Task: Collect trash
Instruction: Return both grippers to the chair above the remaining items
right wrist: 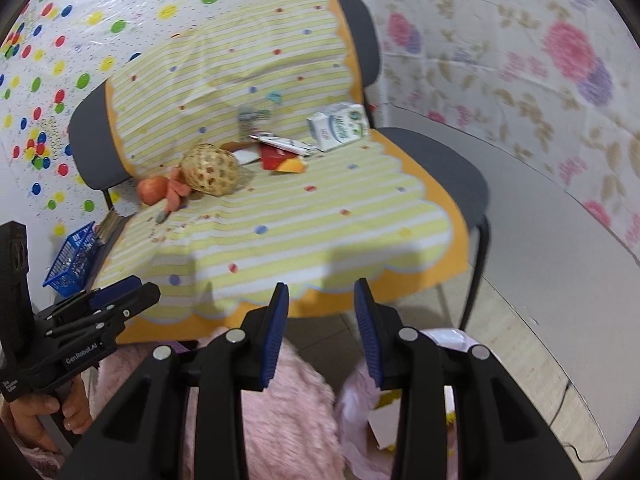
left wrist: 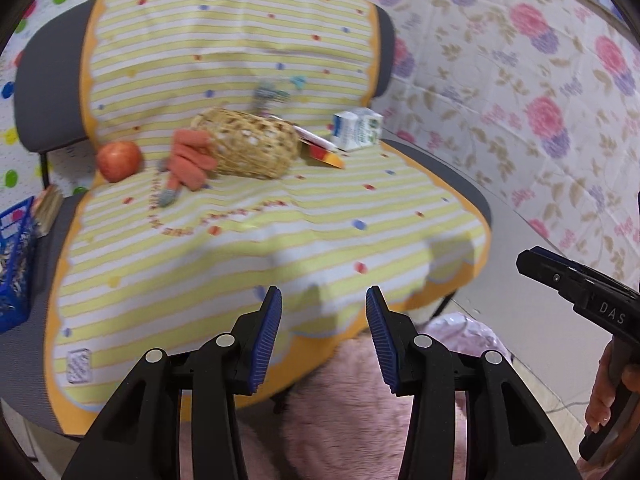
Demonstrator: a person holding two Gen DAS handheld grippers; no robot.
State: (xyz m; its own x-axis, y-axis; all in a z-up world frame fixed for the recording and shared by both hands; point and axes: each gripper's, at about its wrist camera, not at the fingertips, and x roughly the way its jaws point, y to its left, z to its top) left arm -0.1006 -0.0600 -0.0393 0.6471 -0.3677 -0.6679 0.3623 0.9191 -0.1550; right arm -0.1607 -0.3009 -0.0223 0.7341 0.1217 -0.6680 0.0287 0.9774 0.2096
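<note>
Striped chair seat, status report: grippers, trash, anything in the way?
Left gripper and right gripper open, empty. White milk carton and red-orange torn wrapper on the seat. Woven wicker basket lies beside them.

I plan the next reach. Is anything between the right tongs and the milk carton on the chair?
Nothing visible blocks it. The right tongs are open and empty; only bare striped cloth lies before the milk carton, with the wicker basket off left.
</note>
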